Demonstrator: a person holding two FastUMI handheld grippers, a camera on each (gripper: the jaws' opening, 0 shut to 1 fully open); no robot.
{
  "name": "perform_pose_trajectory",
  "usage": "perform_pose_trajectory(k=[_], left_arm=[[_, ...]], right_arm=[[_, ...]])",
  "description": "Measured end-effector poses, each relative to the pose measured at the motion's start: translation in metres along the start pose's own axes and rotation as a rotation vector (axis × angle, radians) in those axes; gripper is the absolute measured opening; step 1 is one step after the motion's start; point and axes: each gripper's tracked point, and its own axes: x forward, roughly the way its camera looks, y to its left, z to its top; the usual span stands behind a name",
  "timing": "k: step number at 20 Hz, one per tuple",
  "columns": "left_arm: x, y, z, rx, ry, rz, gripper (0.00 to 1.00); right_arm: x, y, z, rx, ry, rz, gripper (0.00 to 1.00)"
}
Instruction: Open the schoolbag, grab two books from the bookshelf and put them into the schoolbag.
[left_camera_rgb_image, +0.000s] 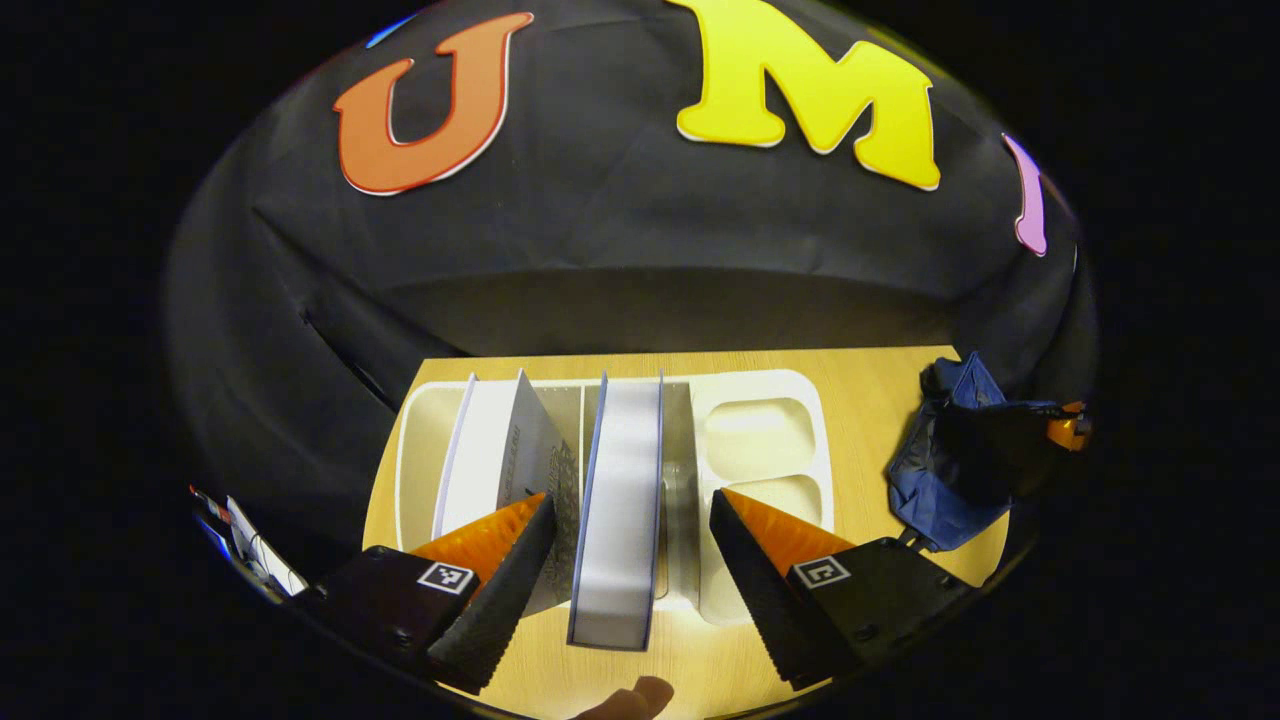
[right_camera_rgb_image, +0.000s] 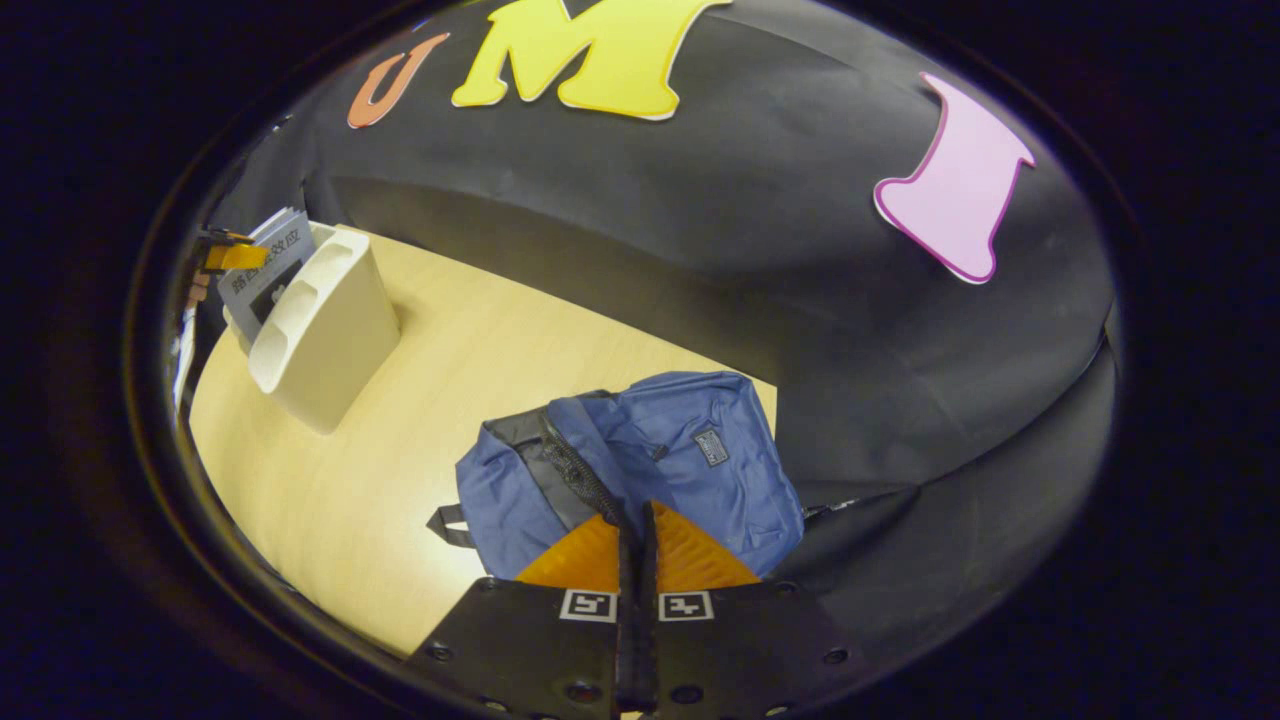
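In the left gripper view, the left gripper (left_camera_rgb_image: 630, 545) fills the bottom of the frame with its two fingers spread wide apart, and a thick white-paged book with a thin blue cover (left_camera_rgb_image: 622, 510) stands upright between them, its page edge facing the camera; neither finger touches it, with a clear gap on the right side and a narrower one on the left. That book sits in the middle slot of a white plastic bookshelf rack (left_camera_rgb_image: 795, 400) resting on the pale wooden table (left_camera_rgb_image: 870, 380) in the centre of the frame. To the left of it, a second book with a grey patterned cover (left_camera_rgb_image: 530, 450) leans at a tilt in the neighbouring slot, just behind the left finger. The rack's right compartments hold nothing visible. At the right edge of the frame the dark blue fabric schoolbag (left_camera_rgb_image: 950, 470) lies on the table well apart from the rack. A fingertip of the person (left_camera_rgb_image: 640, 697) shows at the very bottom centre. In the right gripper view, the right gripper (right_camera_rgb_image: 636, 530) sits at the bottom centre with its fingers pressed together, and its tips meet right at the schoolbag's (right_camera_rgb_image: 680, 450) black zipper line (right_camera_rgb_image: 575, 470); whether anything is pinched between them cannot be told. The bag lies at lower centre of the frame, its zipper partly parted. The bookshelf rack (right_camera_rgb_image: 325, 340) stands at upper left.
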Motion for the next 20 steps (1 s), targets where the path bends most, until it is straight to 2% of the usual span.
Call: perform_pose_trajectory(k=[1, 3, 4, 6, 7, 8, 10, 11, 13, 15, 16, 17, 20], left_arm=[[0.007, 0.000, -0.002, 0.007, 0.027, -0.016, 0.99], [0.015, 0.002, -0.013, 0.009, 0.116, -0.039, 0.91], [0.020, 0.002, -0.019, 0.014, 0.157, -0.047, 0.83], [0.022, 0.006, -0.016, 0.055, 0.193, -0.026, 0.74], [0.026, 0.006, -0.019, 0.076, 0.212, -0.029, 0.72], [0.024, 0.007, -0.023, 0.084, 0.245, -0.031, 0.55], [0.023, 0.007, -0.025, 0.077, 0.296, -0.025, 0.55], [0.020, 0.003, -0.027, 0.059, 0.317, -0.021, 0.50], [0.009, -0.003, -0.029, 0.030, 0.351, -0.019, 0.47], [-0.002, -0.004, -0.028, 0.050, 0.357, -0.003, 0.46], [-0.010, 0.000, -0.027, 0.051, 0.357, 0.015, 0.49], [-0.021, 0.004, -0.027, 0.051, 0.353, 0.035, 0.45], [-0.055, 0.007, -0.027, 0.056, 0.348, 0.043, 0.43]], right_arm=[[0.000, -0.001, 0.000, 0.000, 0.001, 0.001, 0.01], [0.001, -0.001, -0.002, 0.002, 0.004, 0.006, 0.01], [0.000, -0.001, -0.002, 0.001, 0.004, 0.006, 0.01], [0.001, 0.000, -0.002, -0.002, 0.004, 0.009, 0.01], [0.001, 0.001, -0.003, -0.002, 0.007, 0.012, 0.01], [0.001, 0.002, -0.004, 0.003, 0.008, 0.015, 0.01], [0.001, 0.001, -0.004, 0.010, 0.007, 0.016, 0.01], [0.001, 0.001, -0.004, 0.014, 0.008, 0.019, 0.01], [0.001, 0.001, -0.004, 0.017, 0.008, 0.024, 0.01], [0.001, 0.001, -0.009, 0.024, 0.013, 0.031, 0.01], [0.001, 0.002, -0.010, 0.026, 0.010, 0.036, 0.01], [0.001, 0.002, -0.010, 0.026, 0.007, 0.036, 0.01], [0.000, 0.004, -0.014, 0.024, 0.003, 0.050, 0.01]])
